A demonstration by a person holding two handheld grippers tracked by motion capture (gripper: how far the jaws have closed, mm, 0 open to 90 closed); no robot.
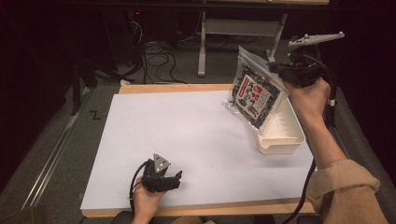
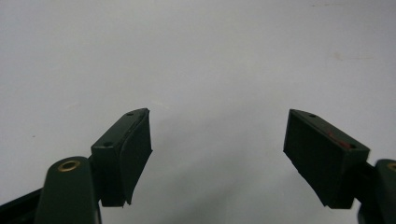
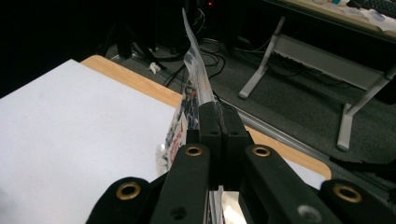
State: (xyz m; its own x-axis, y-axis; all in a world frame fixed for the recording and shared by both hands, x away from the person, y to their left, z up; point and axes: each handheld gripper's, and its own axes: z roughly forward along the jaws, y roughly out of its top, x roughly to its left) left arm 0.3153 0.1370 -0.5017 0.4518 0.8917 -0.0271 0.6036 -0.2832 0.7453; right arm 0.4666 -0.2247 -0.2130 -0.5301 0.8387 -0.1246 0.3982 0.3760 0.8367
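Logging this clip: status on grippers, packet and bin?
Right gripper shut on snack packet, held above white bin. Left gripper open, idle on table. Nothing in the way.

Snack bag [image 1: 254, 93] is covering the far left part of the white bin [image 1: 286, 135]; bag print is staying too small to read. In the right gripper view, right gripper [image 3: 219, 116] is hiding the bag's lower half, bottom edge cutting it off.
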